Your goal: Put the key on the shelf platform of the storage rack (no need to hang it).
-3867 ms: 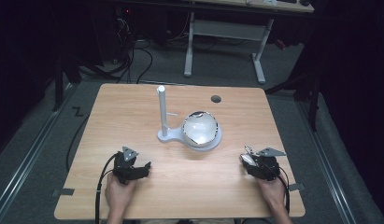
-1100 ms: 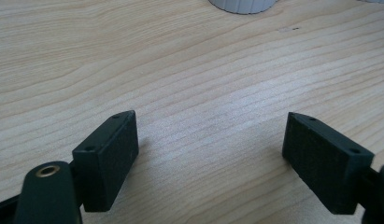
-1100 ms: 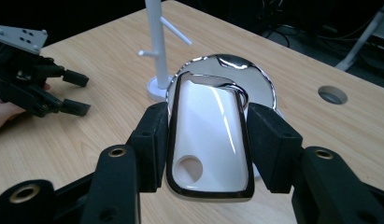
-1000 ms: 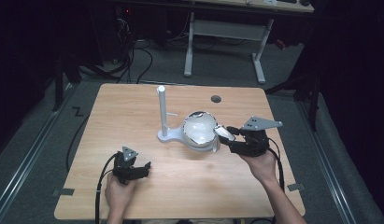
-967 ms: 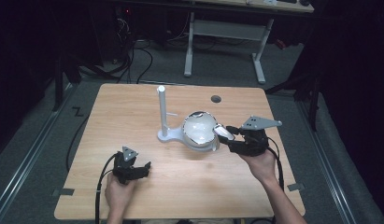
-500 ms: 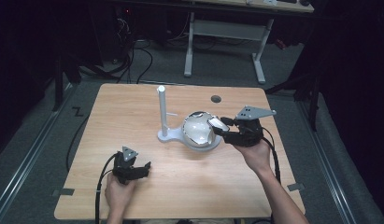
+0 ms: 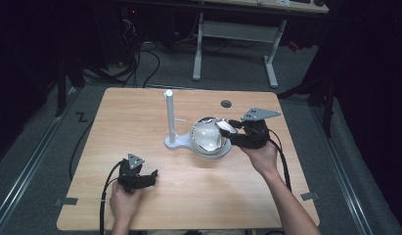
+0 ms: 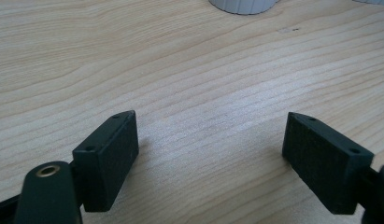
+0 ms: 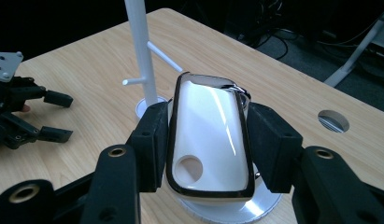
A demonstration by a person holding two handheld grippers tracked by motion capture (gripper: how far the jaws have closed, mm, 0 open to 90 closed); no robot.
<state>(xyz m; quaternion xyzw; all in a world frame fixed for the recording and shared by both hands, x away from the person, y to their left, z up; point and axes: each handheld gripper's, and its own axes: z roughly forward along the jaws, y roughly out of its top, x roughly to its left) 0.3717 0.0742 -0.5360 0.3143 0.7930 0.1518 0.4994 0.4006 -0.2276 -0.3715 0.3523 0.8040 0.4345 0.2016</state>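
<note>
A shiny round cup (image 7: 207, 136) rests on the base of a white stand (image 7: 169, 115) with a tall post and thin pegs, mid-table. The cup's flat white handle (image 9: 208, 135), dark-rimmed with a round hole, points toward my right gripper (image 7: 227, 128). In the right gripper view my right gripper (image 9: 210, 144) is shut on this handle, a pad pressed against each side. My left gripper (image 7: 150, 177) lies on the wood near the front left, open. Bare table (image 8: 203, 84) shows between the jaws of my left gripper (image 8: 210, 154). The right gripper view shows that left gripper (image 9: 62, 116) farther off.
The wooden table (image 7: 140, 112) has a round cable hole (image 7: 226, 104) behind the cup, also in the right gripper view as the hole (image 9: 333, 120). The stand's post (image 9: 140, 51) and pegs rise just beyond the handle. A desk frame and cables stand on the dark floor behind.
My right gripper moved from the front right corner forward and left to the cup, and its jaws came in around the handle. The left gripper stayed put.
</note>
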